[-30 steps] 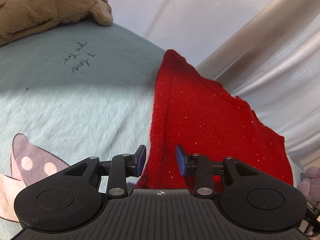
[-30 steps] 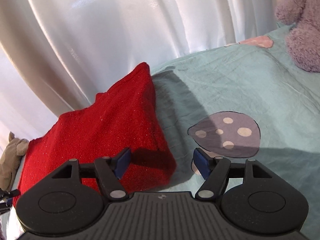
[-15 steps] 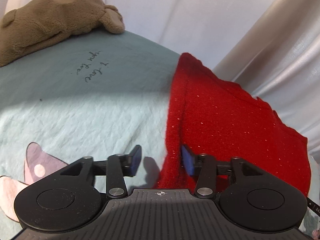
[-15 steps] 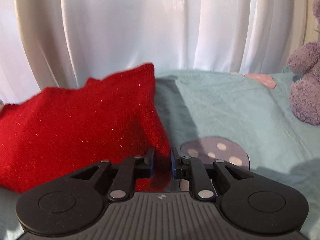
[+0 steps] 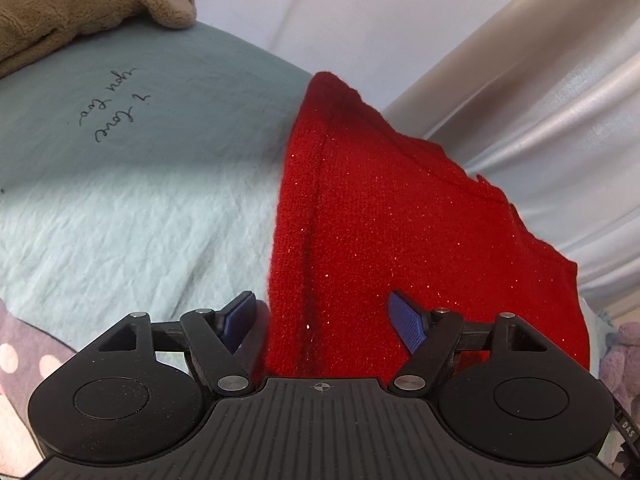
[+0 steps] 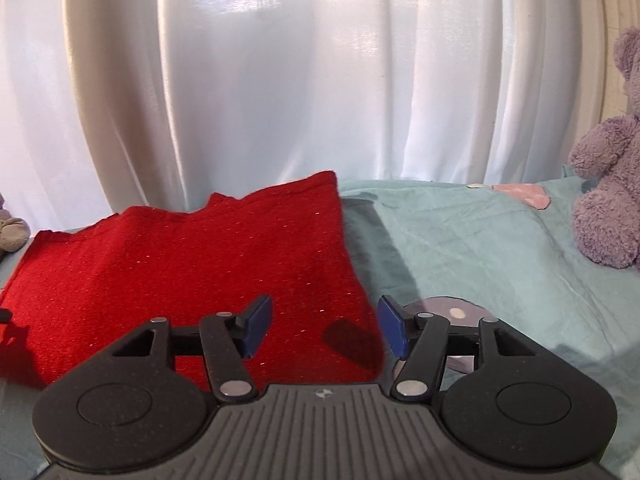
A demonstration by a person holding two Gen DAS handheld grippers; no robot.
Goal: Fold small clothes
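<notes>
A small red knitted garment (image 5: 400,232) lies flat on a pale teal bedsheet (image 5: 140,208). My left gripper (image 5: 324,318) is open, its blue pads astride the garment's near left edge with a seam running away from them. The garment also shows in the right wrist view (image 6: 192,268). My right gripper (image 6: 324,330) is open and empty over the garment's near right corner, its right pad just past the edge.
A brown plush toy (image 5: 80,8) lies at the far left of the bed. A purple teddy bear (image 6: 608,200) sits at the right. White curtains (image 6: 280,72) hang behind the bed. The sheet has handwriting (image 5: 112,108) and a spotted mushroom print (image 6: 452,316).
Both grippers have opened wide. The right gripper was shut on the garment's corner half a second ago and has let it go. The garment now lies flat.
</notes>
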